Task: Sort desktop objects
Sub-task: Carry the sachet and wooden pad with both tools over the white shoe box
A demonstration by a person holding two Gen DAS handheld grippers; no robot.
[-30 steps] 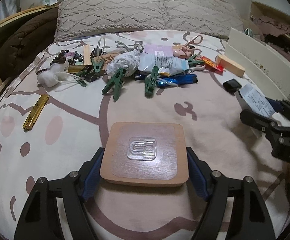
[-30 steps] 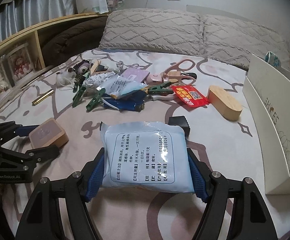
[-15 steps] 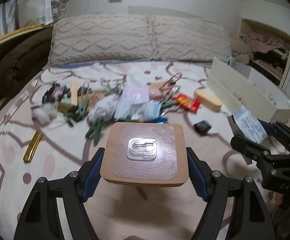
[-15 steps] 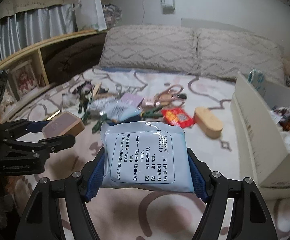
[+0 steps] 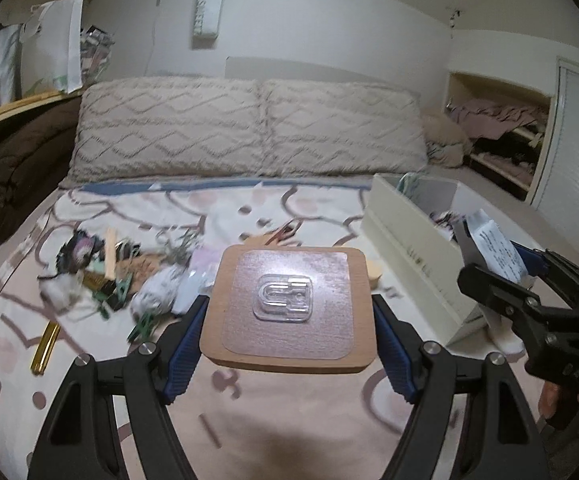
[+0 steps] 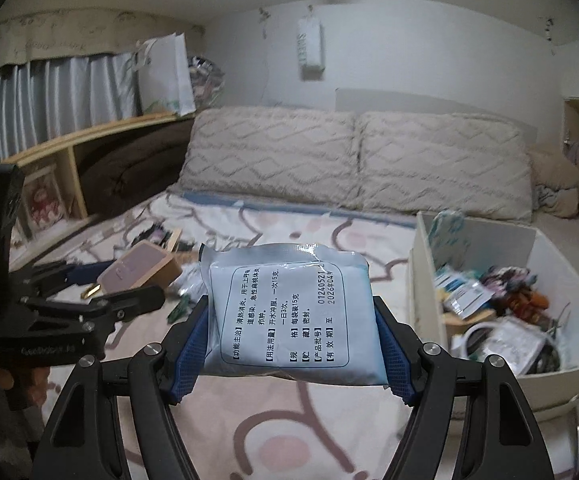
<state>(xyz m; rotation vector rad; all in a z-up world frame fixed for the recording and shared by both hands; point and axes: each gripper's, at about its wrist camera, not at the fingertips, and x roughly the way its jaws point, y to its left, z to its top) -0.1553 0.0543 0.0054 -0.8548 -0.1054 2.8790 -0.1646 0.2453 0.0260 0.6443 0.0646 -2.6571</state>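
Note:
My left gripper (image 5: 289, 320) is shut on a square wooden block (image 5: 289, 308) with a clear plastic hook stuck on its top, held up over the bed. My right gripper (image 6: 289, 320) is shut on a pale blue printed sachet (image 6: 289, 312), also lifted off the bed. Each gripper shows in the other's view: the right gripper (image 5: 505, 280) with the sachet at the right edge, the left gripper (image 6: 101, 296) with the block (image 6: 141, 268) at the left. A white box (image 6: 421, 280) stands to the right with several sorted items inside.
A heap of small objects (image 5: 129, 280) with green clips and a crumpled white wrapper lies on the patterned bedspread at the left. A gold tube (image 5: 43, 346) lies nearer the left edge. Two beige pillows (image 5: 249, 132) line the back. A wooden shelf (image 6: 69, 148) runs along the left.
Both grippers have risen off the bed with their loads and tilted upward, so the pillows, the wall and the inside of the white box have come into view. Neither grip has changed.

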